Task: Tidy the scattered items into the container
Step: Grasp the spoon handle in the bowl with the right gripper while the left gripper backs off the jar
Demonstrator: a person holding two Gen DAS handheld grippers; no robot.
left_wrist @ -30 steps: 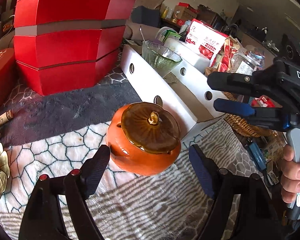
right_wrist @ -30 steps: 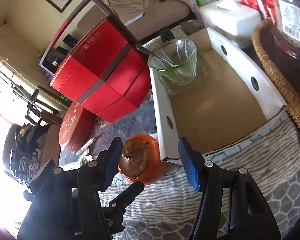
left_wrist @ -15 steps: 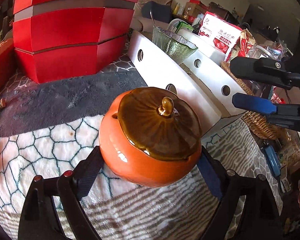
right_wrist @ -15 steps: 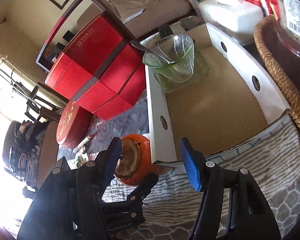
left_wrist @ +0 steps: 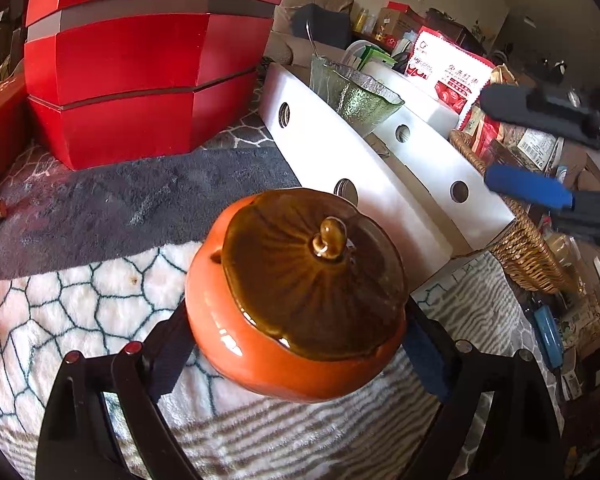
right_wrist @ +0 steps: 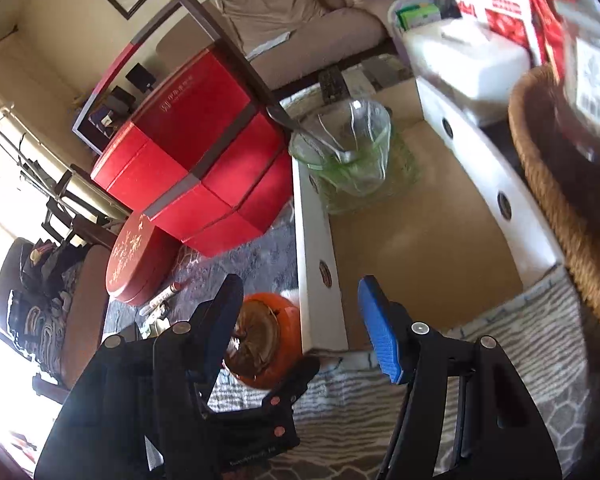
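Observation:
An orange ceramic pot [left_wrist: 284, 360] with a brown lid [left_wrist: 312, 276] stands on the patterned blanket, close against the white cardboard box [left_wrist: 328, 148]. My left gripper [left_wrist: 298, 350] is open, one finger on each side of the pot's belly, very close to it. In the right wrist view the pot [right_wrist: 276, 336] shows beside the box wall [right_wrist: 312, 240]. A green glass bowl [right_wrist: 348, 152] with a spoon sits in the box's far corner. My right gripper [right_wrist: 300, 292] hovers open above the box's near left corner, with nothing between its fingers; it also shows as the right gripper [left_wrist: 536, 150] in the left wrist view.
A big red tiered box [left_wrist: 140, 60] stands left of the cardboard box, and a round red tin [right_wrist: 136, 252] lies beyond it. A wicker basket [left_wrist: 528, 248] with packets borders the box on the right. A white tissue box [right_wrist: 464, 60] is behind it.
My left gripper has come forward and down with its jaws spread wider, so the pot now sits between its fingers. The right gripper has lifted a little and rolled.

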